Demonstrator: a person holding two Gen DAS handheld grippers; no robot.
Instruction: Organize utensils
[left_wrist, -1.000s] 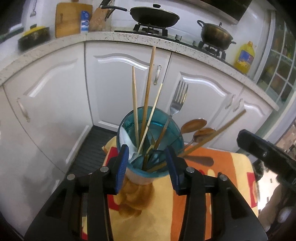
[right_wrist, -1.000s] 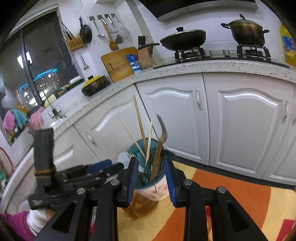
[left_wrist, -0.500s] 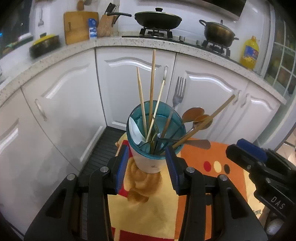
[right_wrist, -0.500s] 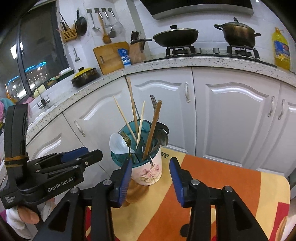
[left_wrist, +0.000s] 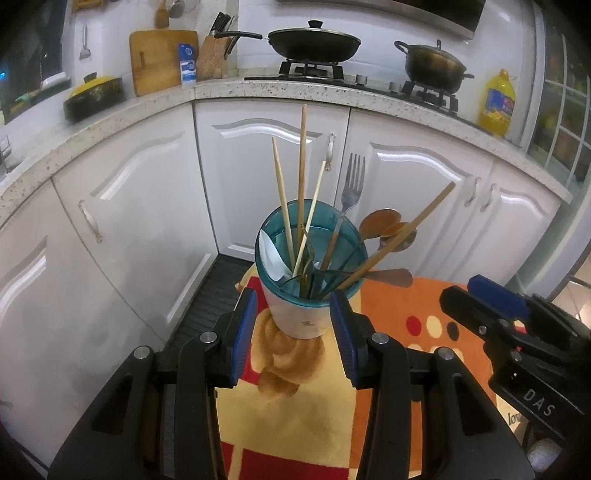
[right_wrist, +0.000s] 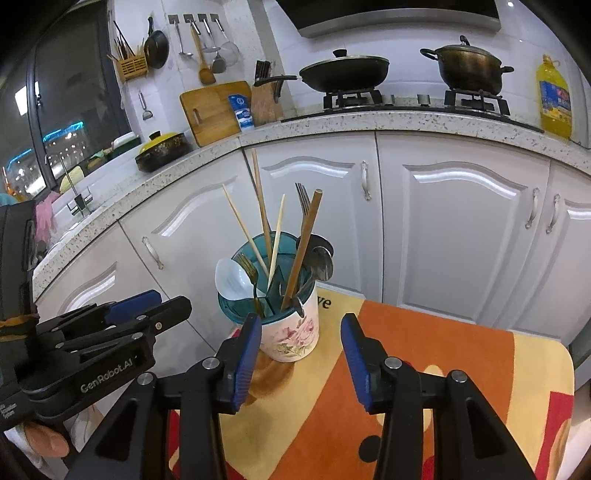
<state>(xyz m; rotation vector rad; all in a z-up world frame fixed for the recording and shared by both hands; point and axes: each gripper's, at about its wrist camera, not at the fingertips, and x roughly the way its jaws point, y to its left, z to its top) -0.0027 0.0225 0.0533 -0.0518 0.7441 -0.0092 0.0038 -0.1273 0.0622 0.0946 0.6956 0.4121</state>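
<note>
A utensil holder (left_wrist: 300, 321), white ceramic with a rose print and a teal plastic insert, is standing upright on the tabletop (right_wrist: 424, 354), which is wearing an orange, yellow and red patterned cloth. The holder is sitting near the tabletop's far corner, in front of the white kitchen cabinets (right_wrist: 458, 229).

Several wooden chopsticks (left_wrist: 302, 162) are poking up out of the holder, along with a steel fork (left_wrist: 352, 181), a white plastic spoon (right_wrist: 231, 278) leaning over the rim, and a few metal spoons (left_wrist: 380, 221) hanging out toward one side. A thicker brown wooden stick (right_wrist: 304, 243) is leaning among them.

The left hand-held gripper (left_wrist: 291, 325) is hovering just short of the holder with its blue-padded fingers apart, nothing between the pads. The right hand-held gripper (right_wrist: 297, 349) is also sitting with its fingers apart and empty, the holder just beyond its left finger and not touching it. Each gripper is showing at the edge of the other's view, flanking the holder.

On the granite counter behind, a lidded frying pan (right_wrist: 343, 72) and a pot (right_wrist: 469, 68) are resting on the stove.
</note>
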